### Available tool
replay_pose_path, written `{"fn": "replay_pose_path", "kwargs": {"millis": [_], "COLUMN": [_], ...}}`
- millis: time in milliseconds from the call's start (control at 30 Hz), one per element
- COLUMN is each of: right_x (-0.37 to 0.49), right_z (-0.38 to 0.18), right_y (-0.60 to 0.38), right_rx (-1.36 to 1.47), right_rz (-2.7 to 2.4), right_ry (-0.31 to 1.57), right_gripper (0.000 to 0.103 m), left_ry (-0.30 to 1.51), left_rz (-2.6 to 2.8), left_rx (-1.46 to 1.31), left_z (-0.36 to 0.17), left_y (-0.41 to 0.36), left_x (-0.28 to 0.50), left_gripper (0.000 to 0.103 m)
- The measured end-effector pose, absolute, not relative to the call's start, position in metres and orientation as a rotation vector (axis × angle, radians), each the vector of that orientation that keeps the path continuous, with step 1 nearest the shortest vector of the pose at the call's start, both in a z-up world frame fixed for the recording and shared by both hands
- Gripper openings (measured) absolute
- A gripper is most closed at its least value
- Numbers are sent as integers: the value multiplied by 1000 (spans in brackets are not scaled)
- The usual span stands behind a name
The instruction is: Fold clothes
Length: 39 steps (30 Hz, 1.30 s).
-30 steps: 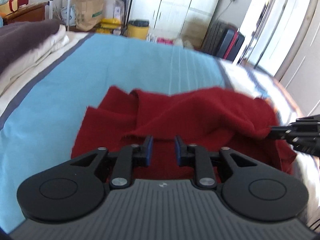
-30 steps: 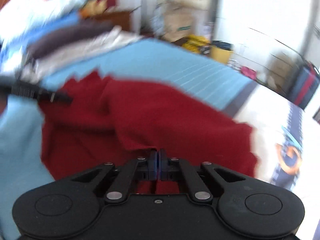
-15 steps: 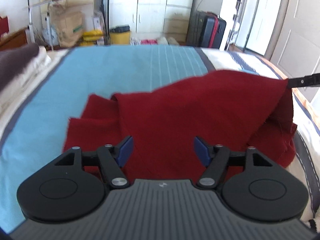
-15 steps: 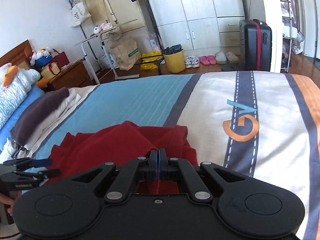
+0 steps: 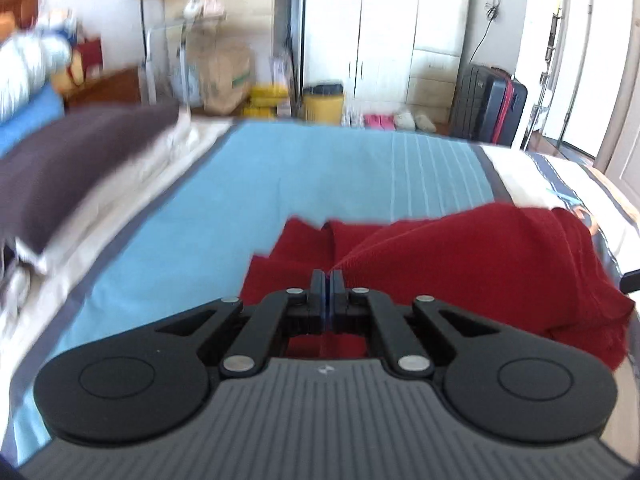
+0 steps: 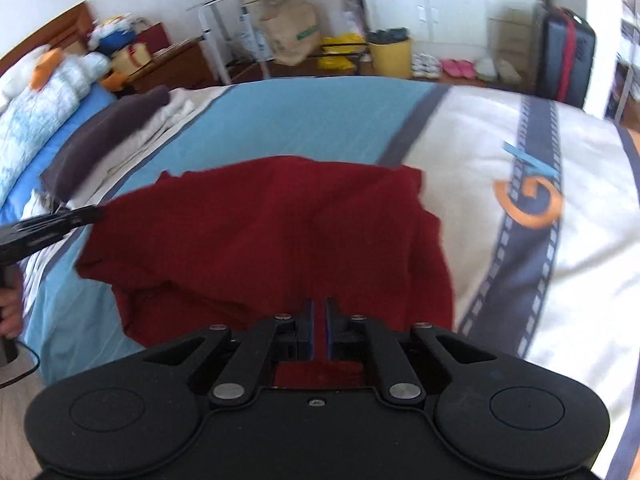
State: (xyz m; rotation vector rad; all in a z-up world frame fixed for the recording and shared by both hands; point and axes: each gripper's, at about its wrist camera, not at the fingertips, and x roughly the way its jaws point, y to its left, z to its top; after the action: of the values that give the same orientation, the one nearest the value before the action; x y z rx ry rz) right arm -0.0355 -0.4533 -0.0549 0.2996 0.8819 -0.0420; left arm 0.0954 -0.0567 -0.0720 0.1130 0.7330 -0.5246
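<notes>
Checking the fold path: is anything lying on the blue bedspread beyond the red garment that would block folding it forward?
Nothing visible does. The blue bedspread beyond the red garment is bare; the dark folded pile lies off to its left.

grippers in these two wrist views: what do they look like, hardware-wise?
Both alike: the left gripper and right gripper are matte black linkage arms with silver pivot pins, two round black discs at the base and blue-lined pads. The left's body plate is ribbed grey, the right's smooth black. A thin black cable trails from the left handle.
</notes>
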Motion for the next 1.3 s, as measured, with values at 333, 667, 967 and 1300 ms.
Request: {"fn": "replay_pose_path", "kwargs": {"millis": [333, 667, 967, 1300], "right_x": [-31, -26, -75, -57], "right_z": [-83, -57, -60, -43], "right_y": [-473, -457, -482, -522], "right_rx": [471, 271, 295, 601], "right_rz": [-142, -152, -256, -215], "right_ry": [965, 837, 957, 704], "right_gripper": [67, 5, 5, 36], "left_ry": [1041, 1019, 1065, 1014], "left_rz": [-548, -537, -535, -645], "left_rx": [-128, -83, -168, -299], "left_z": [-114, -109, -111, -81], "left_y": [-51, -46, -42, -52], "left_x": [132, 130, 141, 191], "left_gripper": [12, 12, 12, 22]}}
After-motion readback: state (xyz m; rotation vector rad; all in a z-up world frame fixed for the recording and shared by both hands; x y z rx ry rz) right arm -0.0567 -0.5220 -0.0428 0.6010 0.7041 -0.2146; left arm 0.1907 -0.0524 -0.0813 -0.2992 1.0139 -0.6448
